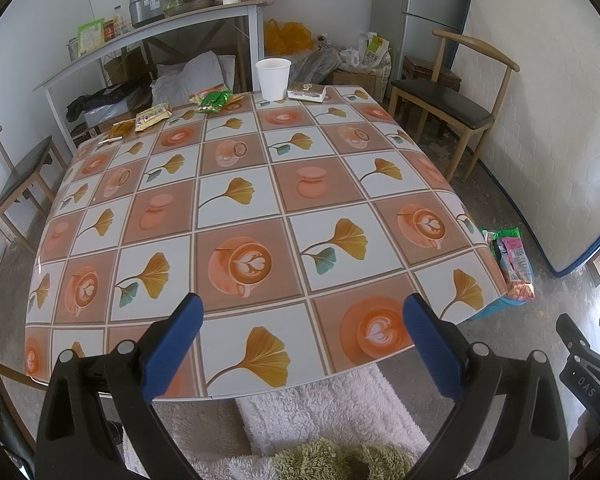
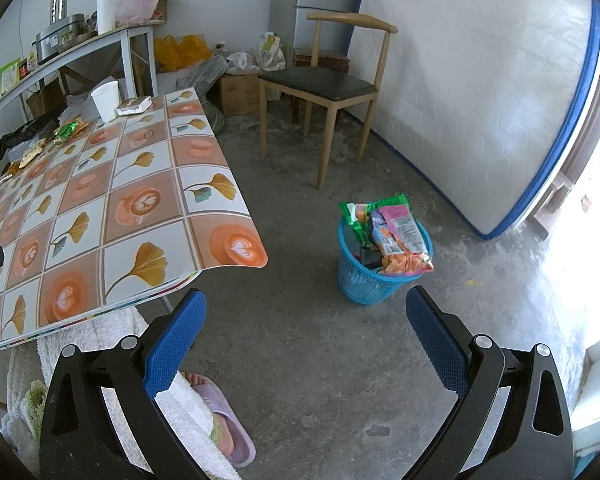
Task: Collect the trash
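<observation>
Along the far edge of the table (image 1: 236, 200), in the upper part of your left wrist view, the remaining trash lies in a loose row: a green wrapper (image 1: 214, 101), a yellow snack packet (image 1: 153, 117) and a smaller orange wrapper (image 1: 121, 129) to its left, then a white paper cup (image 1: 273, 78) and a flat box (image 1: 307, 91) just beside the cup. Your left gripper (image 1: 300, 344) hovers over the near edge with its jaws spread wide and nothing between them. Your right gripper (image 2: 306, 344) is likewise wide open and empty, pointed at the floor, with the blue basket (image 2: 364, 280) ahead of it, centre right of that view.

That basket is already heaped with snack bags (image 2: 396, 236) rising above the rim, some leaning over the right side. Drop another piece on top carelessly and it may slide off onto the concrete, or push out what is already leaning.

The reach across the table is long. The cup stands upright and I cannot tell whether it holds liquid, so a hard pinch or a knock from an open finger could tip it onto the box. The thin wrappers lie flat on a glossy cloth and may skate away from your pads.

A wooden chair (image 2: 320, 84) stands beyond the basket, well apart from it. Your slippered foot (image 2: 220, 420) and a white towel (image 2: 112, 344) sit below the table's near corner.
</observation>
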